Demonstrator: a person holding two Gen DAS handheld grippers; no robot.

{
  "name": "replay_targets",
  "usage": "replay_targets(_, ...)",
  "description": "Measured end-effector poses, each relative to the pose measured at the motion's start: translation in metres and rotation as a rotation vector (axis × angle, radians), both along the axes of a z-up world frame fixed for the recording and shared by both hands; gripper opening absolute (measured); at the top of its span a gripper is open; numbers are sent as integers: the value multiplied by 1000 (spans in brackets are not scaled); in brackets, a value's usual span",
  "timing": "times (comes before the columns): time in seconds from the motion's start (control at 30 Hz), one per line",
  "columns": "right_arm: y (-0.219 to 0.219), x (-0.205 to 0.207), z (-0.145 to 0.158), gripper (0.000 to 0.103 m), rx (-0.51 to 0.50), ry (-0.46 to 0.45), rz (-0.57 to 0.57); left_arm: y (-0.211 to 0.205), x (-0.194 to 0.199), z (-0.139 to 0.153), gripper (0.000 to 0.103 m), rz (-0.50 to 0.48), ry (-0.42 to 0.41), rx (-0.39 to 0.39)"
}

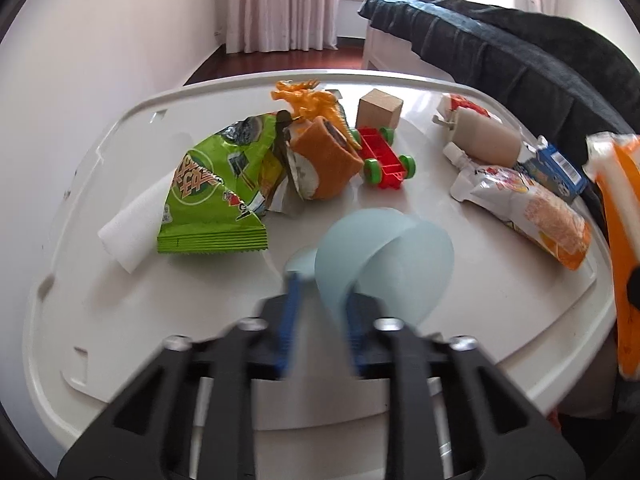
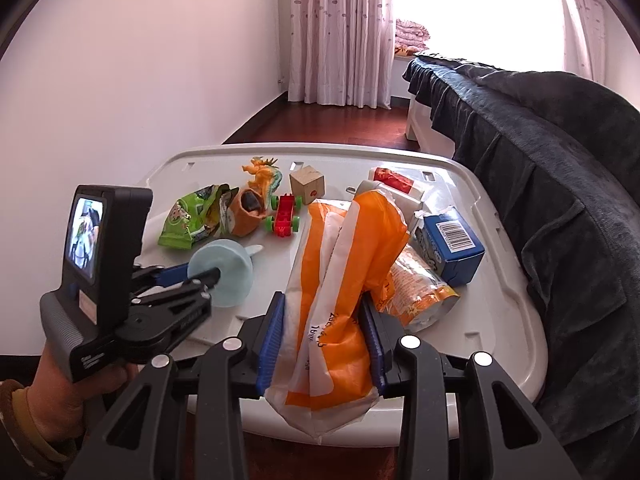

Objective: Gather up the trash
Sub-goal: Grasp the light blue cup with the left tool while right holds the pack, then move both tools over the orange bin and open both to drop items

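My left gripper [image 1: 320, 280] is shut on the rim of a pale blue paper cup [image 1: 384, 260], held just above the white table top [image 1: 460, 320]; it also shows in the right wrist view [image 2: 222, 272]. My right gripper [image 2: 326, 308] is shut on an orange and white plastic bag [image 2: 340, 280], seen at the right edge of the left wrist view [image 1: 616, 216]. On the table lie a green snack bag [image 1: 212, 196], an orange wrapper [image 1: 324, 164], a white napkin [image 1: 132, 220], a juice pouch [image 1: 520, 204], a blue carton [image 1: 556, 168] and a beige bottle [image 1: 484, 140].
Toys stand at the back of the table: an orange dinosaur [image 1: 308, 100], a red wheeled brick car [image 1: 384, 156] and a wooden cube [image 1: 380, 108]. A dark blanket-covered bed [image 2: 560, 152] runs along the table's right side. A wall is on the left.
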State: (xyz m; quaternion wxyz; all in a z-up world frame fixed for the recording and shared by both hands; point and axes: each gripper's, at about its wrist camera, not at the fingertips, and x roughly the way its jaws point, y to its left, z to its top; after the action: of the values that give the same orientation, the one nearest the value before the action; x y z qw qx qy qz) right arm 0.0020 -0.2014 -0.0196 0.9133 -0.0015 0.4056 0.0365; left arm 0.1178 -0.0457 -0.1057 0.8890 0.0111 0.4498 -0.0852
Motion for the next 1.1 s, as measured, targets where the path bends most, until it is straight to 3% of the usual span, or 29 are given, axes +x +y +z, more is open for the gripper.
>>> replay_targets(0.57, 8, -9, 8, 38, -20, -38, 24, 22, -36, 31, 3, 62, -80, -52)
replay_targets(0.83, 21, -42, 22, 38, 4, -39, 44, 44, -92, 66, 3, 80, -122, -47)
replay_targets(1.1, 40, -101, 0, 38, 12, 88, 91, 59, -160, 67, 3, 69, -84, -47)
